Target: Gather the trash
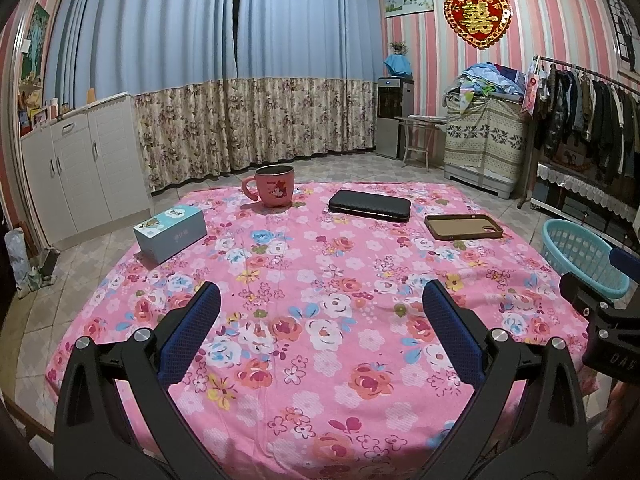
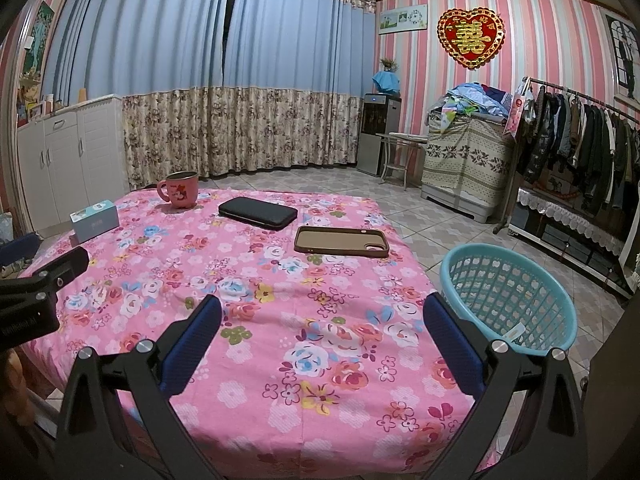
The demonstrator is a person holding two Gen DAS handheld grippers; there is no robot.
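Both tongs released, nothing between the blue pads. Left tongs point(image 1: 320, 328) and right tongs point(image 2: 320, 332) hover low over the near edge of the surface point(image 1: 320, 280), which has a pink flowered cloth. On it, far side: pink mug point(image 1: 275, 185), blue box point(image 1: 171, 233) at left, black case point(image 1: 370, 205), brown phone cover point(image 1: 463, 227). Teal basket point(image 2: 507, 292) sits on the floor just beside the surface's right edge; a small white scrap shows inside it, unclear what.
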